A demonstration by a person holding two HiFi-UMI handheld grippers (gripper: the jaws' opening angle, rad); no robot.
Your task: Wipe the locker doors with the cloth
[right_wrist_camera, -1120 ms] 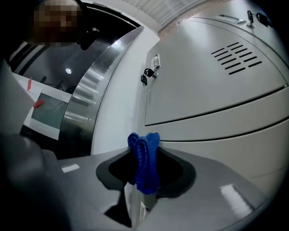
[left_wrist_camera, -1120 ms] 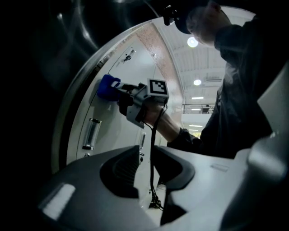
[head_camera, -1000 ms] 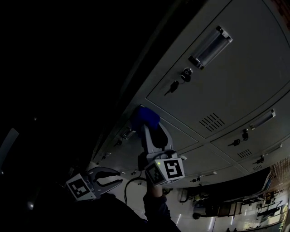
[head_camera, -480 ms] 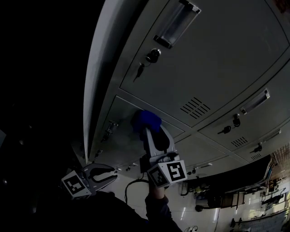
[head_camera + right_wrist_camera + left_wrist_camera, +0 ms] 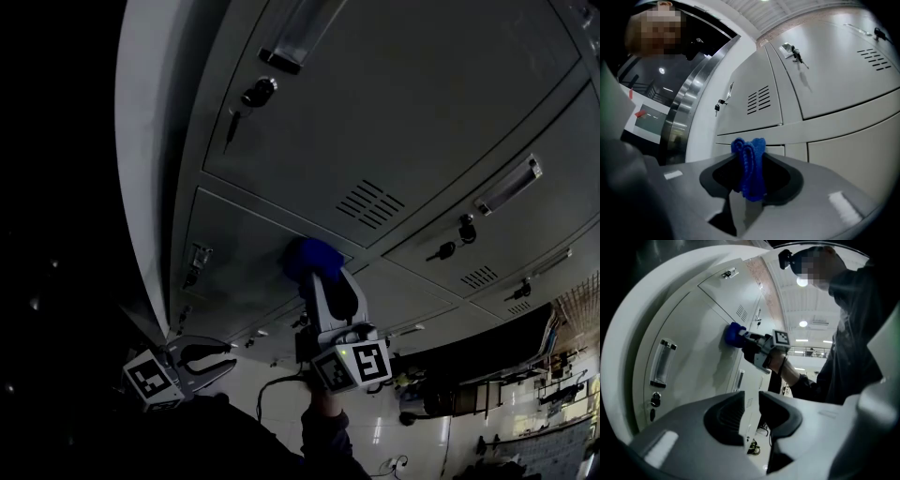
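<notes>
A blue cloth (image 5: 307,257) is pinched in my right gripper (image 5: 317,274), which is shut on it and presses it to the grey locker door (image 5: 234,281), near that door's top edge and just below the vents (image 5: 370,204) of the door above. In the right gripper view the cloth (image 5: 749,168) bunches up between the jaws of the right gripper (image 5: 750,183). My left gripper (image 5: 225,359) hangs low and left, off the lockers. Its jaws stand a narrow gap apart around nothing (image 5: 750,413). The left gripper view also shows the cloth (image 5: 733,333) against the door.
The upper door carries a handle (image 5: 295,37) and a keyed lock (image 5: 258,92). More locker doors with handles (image 5: 508,186) and locks run off to the right. A latch (image 5: 197,255) sits at the wiped door's left edge. Furniture (image 5: 487,394) and a cable (image 5: 267,389) lie on the floor below.
The right gripper has slid the cloth along the door's top edge toward the vents. The head view has swung nearer the lockers. The left gripper has hardly moved.
</notes>
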